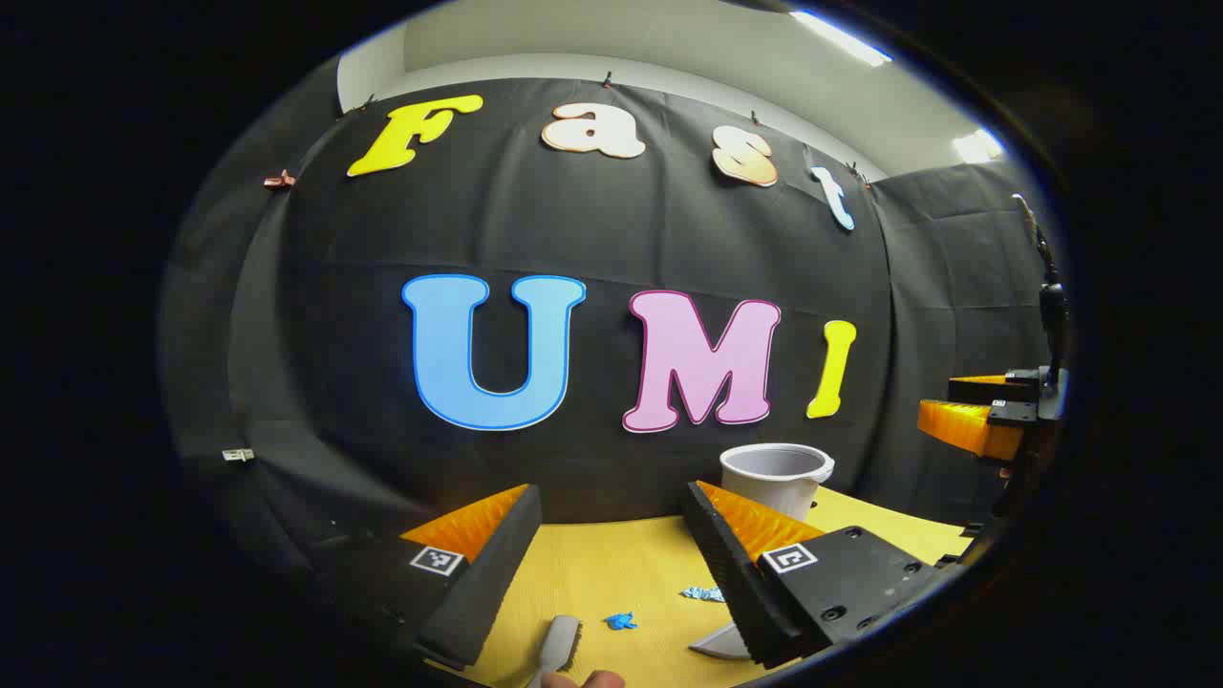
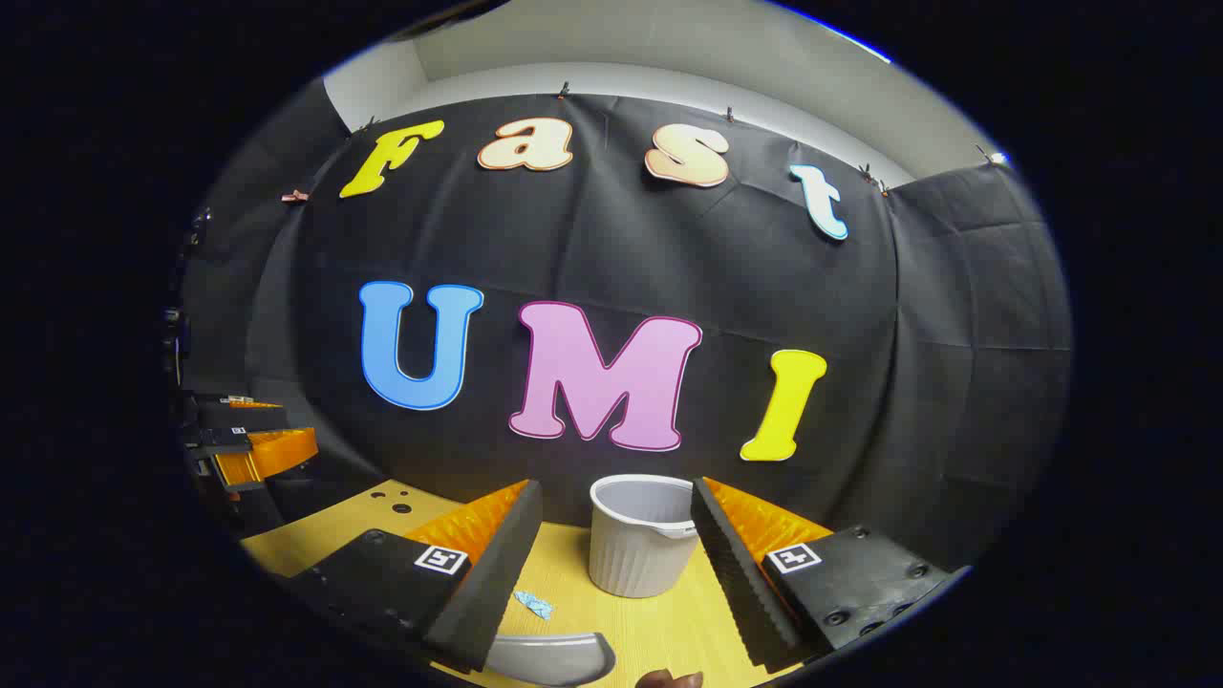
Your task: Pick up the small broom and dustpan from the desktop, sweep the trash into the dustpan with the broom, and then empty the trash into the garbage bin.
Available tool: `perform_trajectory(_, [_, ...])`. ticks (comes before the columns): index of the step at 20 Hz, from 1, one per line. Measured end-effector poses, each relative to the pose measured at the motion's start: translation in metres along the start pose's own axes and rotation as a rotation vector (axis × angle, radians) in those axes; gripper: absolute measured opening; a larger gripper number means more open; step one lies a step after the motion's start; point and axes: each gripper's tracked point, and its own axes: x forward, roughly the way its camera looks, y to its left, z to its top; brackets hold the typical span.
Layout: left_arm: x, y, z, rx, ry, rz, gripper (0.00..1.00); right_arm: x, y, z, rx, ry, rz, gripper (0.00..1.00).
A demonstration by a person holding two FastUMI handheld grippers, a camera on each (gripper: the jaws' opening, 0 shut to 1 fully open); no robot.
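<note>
In the left gripper view my left gripper point(image 1: 611, 497) stands open above the yellow desktop point(image 1: 592, 564), nothing between its fingers. Below it lies the small grey broom point(image 1: 559, 645), with scraps of blue trash point(image 1: 621, 621) just to its right. A corner of the grey dustpan point(image 1: 721, 642) peeks out by the right finger. My right gripper point(image 2: 616, 489) is open too, hovering over the dustpan point(image 2: 554, 659) and a blue scrap point(image 2: 533, 603). The white garbage bin point(image 2: 640, 535) stands upright straight ahead of it. Each gripper also appears at the edge of the other's view: the right gripper point(image 1: 984, 411), the left gripper point(image 2: 258, 444).
The bin point(image 1: 774, 475) sits near the back of the desktop against the black cloth wall. A fingertip of a person point(image 1: 592, 679) shows at the bottom edge. Small holes point(image 2: 392, 502) mark the desktop's left part.
</note>
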Motion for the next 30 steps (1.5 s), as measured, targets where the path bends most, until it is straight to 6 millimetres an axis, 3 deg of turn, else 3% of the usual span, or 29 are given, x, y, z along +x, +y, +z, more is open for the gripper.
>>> perform_trajectory(11, [0.003,0.009,-0.007,0.009,0.021,0.001,0.98,0.012,0.007,-0.003,0.004,0.005,0.003,0.97])
perform_trajectory(15, [0.001,0.009,-0.007,0.02,0.019,-0.007,0.98,0.009,0.013,-0.005,0.001,0.012,0.014,0.97])
perform_trajectory(18, [-0.003,0.012,-0.008,0.022,0.021,-0.002,0.98,0.003,0.018,-0.018,-0.008,0.056,0.059,0.97])
perform_trajectory(23, [-0.014,0.017,-0.02,0.043,0.043,0.014,0.98,-0.023,0.022,-0.085,-0.005,0.277,0.155,0.98])
perform_trajectory(30, [-0.027,0.023,-0.037,0.042,0.076,0.038,0.98,-0.076,0.031,-0.212,-0.053,0.63,0.271,0.97])
